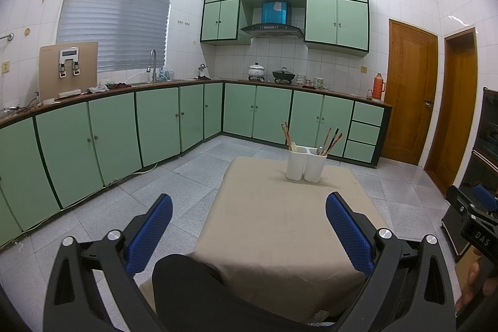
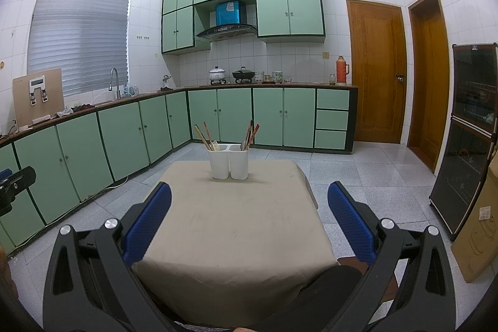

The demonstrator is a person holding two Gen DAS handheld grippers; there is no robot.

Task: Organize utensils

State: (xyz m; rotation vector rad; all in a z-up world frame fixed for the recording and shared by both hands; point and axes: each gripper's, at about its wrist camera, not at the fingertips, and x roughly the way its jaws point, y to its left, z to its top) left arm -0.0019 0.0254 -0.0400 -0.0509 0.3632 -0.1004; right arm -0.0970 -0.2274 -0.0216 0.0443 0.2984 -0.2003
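I am seeing the chopsticks [image 2: 205, 134], fork [image 2: 214, 144] and spoon [image 2: 243, 146] already standing in the white holder [image 2: 229, 164] at the far end of the counter [image 2: 230, 226], so little looks left to sort. My left gripper [image 1: 249, 207] and right gripper [image 2: 249, 201] are hanging back with fingers wide apart, holding nothing, and the counter in between is lying bare, with open floor past its edges.

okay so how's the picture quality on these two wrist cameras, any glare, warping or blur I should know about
Left wrist view: strong fisheye bending of the counter, dark corners, bright glare on the upper wall tiles; the white utensil holder is sharp. Right wrist view: same warping and vignette, glare on the tiles above the cabinets, a soft shadow beside the holder on the tablecloth; the open right tongs look crisp.
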